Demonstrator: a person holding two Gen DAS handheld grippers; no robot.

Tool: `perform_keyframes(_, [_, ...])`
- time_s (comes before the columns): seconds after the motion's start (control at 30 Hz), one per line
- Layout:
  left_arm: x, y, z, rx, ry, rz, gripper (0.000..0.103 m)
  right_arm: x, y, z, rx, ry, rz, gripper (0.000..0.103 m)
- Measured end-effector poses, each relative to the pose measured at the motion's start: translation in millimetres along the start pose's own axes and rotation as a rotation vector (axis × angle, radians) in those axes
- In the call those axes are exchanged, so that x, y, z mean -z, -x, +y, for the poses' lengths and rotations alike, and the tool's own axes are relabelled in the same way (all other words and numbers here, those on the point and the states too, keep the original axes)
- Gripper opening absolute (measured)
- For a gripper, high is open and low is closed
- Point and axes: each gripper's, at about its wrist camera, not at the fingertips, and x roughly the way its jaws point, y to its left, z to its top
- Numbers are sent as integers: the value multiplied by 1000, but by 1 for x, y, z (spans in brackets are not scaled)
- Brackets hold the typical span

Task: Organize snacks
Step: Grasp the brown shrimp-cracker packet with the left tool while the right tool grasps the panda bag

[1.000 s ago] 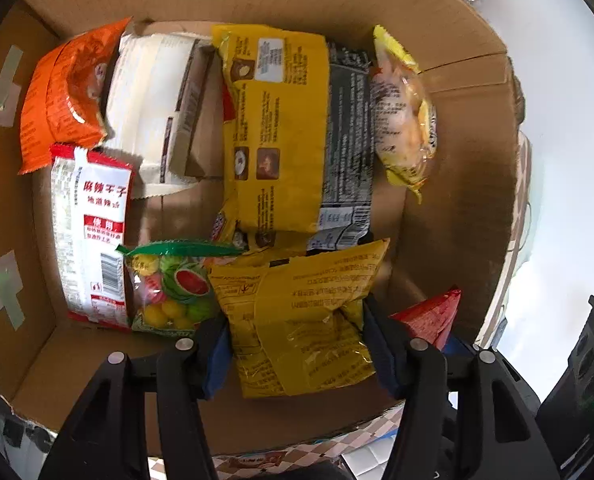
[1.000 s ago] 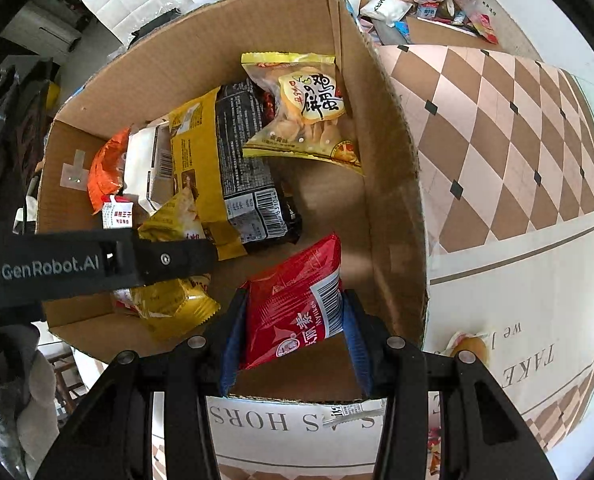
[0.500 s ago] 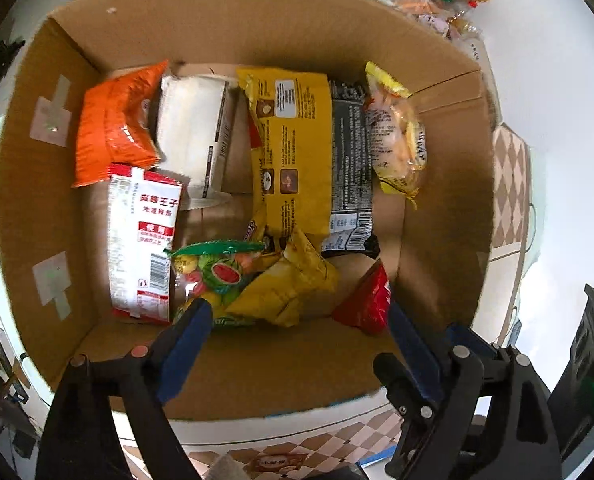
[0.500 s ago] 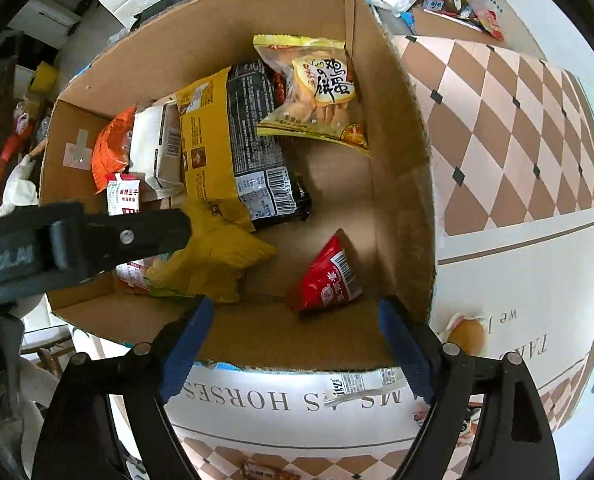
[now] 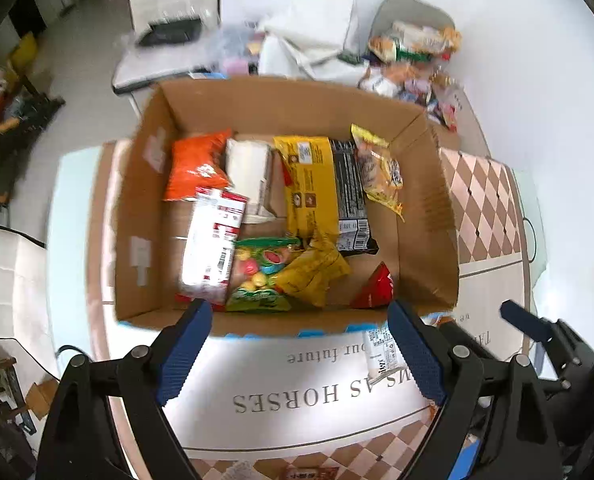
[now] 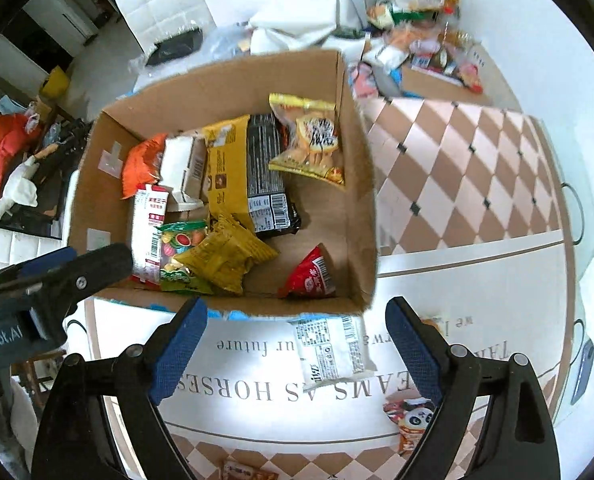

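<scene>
White snack packet (image 6: 331, 346) is lying flat on the table (image 6: 497, 280), outside the cardboard box (image 6: 361, 200), just ahead of my right tool (image 6: 293, 344), nearly centred between its blue pads. Long axis is running roughly along my pointing line. Right tool's jaws are opening wide, nothing clamped. Left tool (image 5: 297, 348) is spread apart and empty, with the packet off toward its right pad. I'm judging the right hand nearer.
</scene>
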Motion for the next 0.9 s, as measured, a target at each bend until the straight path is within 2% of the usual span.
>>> perform_keyframes(0.23, [41,56,-3,-56,-13,-154,90,29,50,9,11,51,-119,93])
perform_keyframes(0.47, [73,87,-6,-69,6,-191,90,60,84,15,-42,75,-158,93])
perform_keyframes(0.57, [90,93,-3,-77,54,-180,90,76,91,10,-79,62,-152,93])
perform_keyframes(0.7, [127,73,8,-43,159,-72,90,105,85,-9,-118,20,-114,93])
perform_keyframes(0.9, [212,-23,25,75,384,291,89,159,39,-60,-135,-99,19,94])
